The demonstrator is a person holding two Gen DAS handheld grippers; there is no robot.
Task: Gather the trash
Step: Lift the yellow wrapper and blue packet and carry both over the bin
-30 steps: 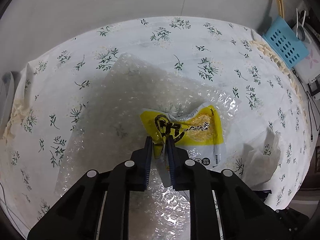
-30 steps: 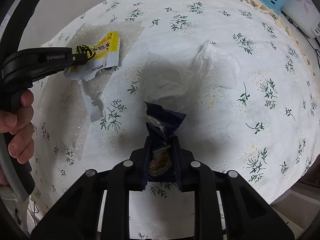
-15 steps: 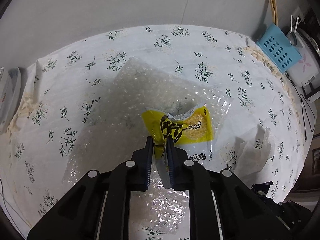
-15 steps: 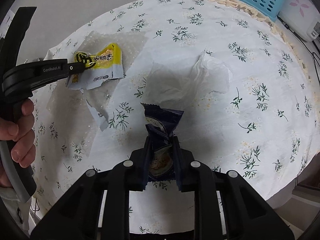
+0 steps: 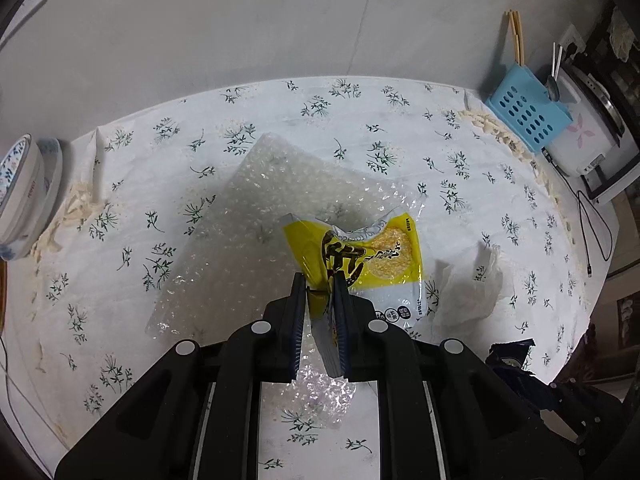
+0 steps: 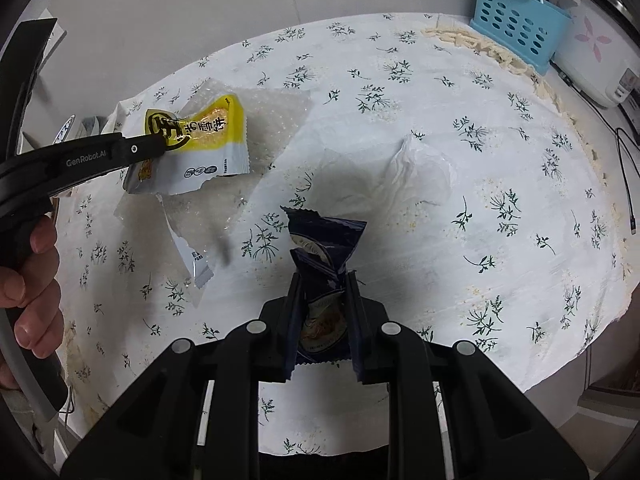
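My left gripper (image 5: 320, 280) is shut on a yellow and white snack wrapper (image 5: 372, 256) and holds it in the air above a sheet of bubble wrap (image 5: 256, 224) on the flowered tablecloth (image 5: 160, 152). The wrapper (image 6: 200, 136) and the left gripper (image 6: 160, 146) also show in the right wrist view. My right gripper (image 6: 322, 276) is shut on a dark blue snack wrapper (image 6: 324, 248), held above the table. A crumpled white tissue (image 6: 404, 176) lies on the cloth beyond it; it also shows in the left wrist view (image 5: 472, 288).
A small torn white wrapper strip (image 6: 196, 260) lies on the cloth. A blue perforated basket (image 6: 516, 32) and a white rice cooker (image 6: 592, 56) stand at the far right. Stacked bowls (image 5: 24, 192) sit at the left edge. A cable (image 6: 628, 184) runs along the right edge.
Both grippers have lifted up and back from the table with their wrappers. The yellow wrapper has come off the bubble wrap, and more of the table shows.
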